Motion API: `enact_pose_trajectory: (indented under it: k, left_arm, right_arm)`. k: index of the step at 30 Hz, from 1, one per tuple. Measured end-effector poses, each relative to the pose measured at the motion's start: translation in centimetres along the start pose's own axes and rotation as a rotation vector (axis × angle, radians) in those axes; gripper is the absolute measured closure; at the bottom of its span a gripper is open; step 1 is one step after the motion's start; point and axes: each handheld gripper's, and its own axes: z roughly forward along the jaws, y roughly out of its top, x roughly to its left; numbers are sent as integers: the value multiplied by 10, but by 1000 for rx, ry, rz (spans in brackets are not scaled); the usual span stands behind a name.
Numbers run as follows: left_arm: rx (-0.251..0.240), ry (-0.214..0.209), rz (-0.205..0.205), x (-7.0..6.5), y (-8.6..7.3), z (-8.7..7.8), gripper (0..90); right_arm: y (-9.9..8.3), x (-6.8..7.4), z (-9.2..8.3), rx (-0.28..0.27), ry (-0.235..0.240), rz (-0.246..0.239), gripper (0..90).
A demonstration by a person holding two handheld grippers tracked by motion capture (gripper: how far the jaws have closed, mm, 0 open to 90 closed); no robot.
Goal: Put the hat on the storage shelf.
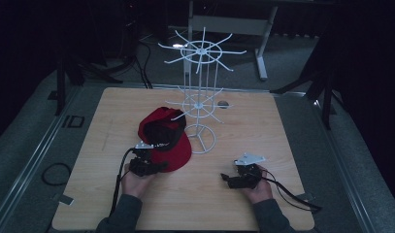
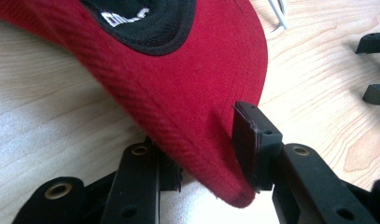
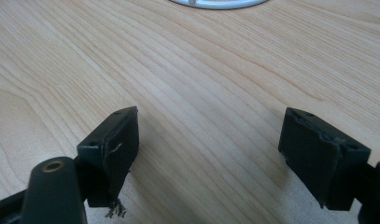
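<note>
A red cap (image 1: 172, 145) with a black lining lies upside down on the wooden table (image 1: 263, 126), just left of the white wire rack's base ring (image 1: 203, 140). My left gripper (image 1: 158, 167) sits at the cap's near edge. In the left gripper view the red brim (image 2: 187, 93) runs between the half-closed jaws of the left gripper (image 2: 204, 149); the right pad (image 2: 246, 140) touches it and the left pad is hidden under it. My right gripper (image 1: 227, 178) rests at the near right, wide open over bare wood (image 3: 208, 140).
The tall white rack (image 1: 200, 53) with radiating hooks stands mid-table; its base edge (image 3: 215, 3) lies ahead of the right gripper. The right gripper's fingertips (image 2: 372, 43) appear far right in the left gripper view. A small hole (image 1: 223, 104) marks the table behind the rack.
</note>
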Motion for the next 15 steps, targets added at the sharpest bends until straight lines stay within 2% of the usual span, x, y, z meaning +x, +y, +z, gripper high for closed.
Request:
enact_pose_trajectory:
  k: [6,9,12,15]
  left_arm:
    - [-10,-9,-4,0,0,0,702]
    - [-39,-16,-19,-1,-2,-2,755]
    - [-52,-12,-10,-3,-2,-4,814]
    - [-74,13,-2,-4,-3,-9,845]
  right_arm:
    - [0,0,0,0,0,0,200]
    - [0,0,0,0,0,0,200]
    - [0,0,0,0,0,0,200]
    - [0,0,0,0,0,-1,200]
